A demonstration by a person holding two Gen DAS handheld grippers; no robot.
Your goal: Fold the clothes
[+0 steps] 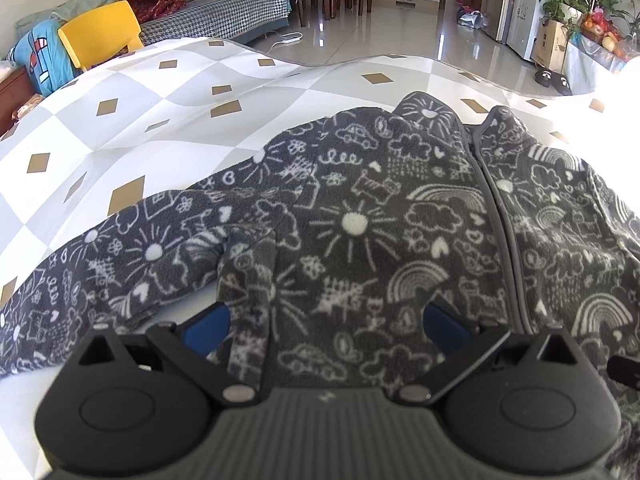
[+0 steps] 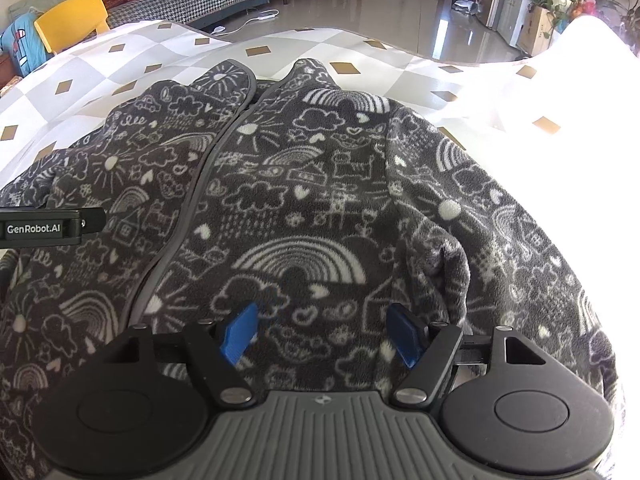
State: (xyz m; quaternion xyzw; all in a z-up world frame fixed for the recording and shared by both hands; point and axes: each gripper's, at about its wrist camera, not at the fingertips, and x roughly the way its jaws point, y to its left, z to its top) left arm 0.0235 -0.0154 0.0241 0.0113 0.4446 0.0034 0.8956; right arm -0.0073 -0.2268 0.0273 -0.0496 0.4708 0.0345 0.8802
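One grey fleece jacket (image 1: 360, 216) with white drawings of suns, clouds and rainbows lies flat on the checked table cover (image 1: 120, 120), zipped, collar far from me. My left gripper (image 1: 326, 320) and right gripper (image 2: 322, 330) both stand open above its hem, holding nothing.

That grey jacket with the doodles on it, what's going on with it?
A person is folding clothes with a pair of hand-held tongs. The jacket lies zipped and face up on a checked table cover, sleeves spread out. The left tongs and right tongs are both open at its near hem, one on each side of the zip. No fold is made yet.
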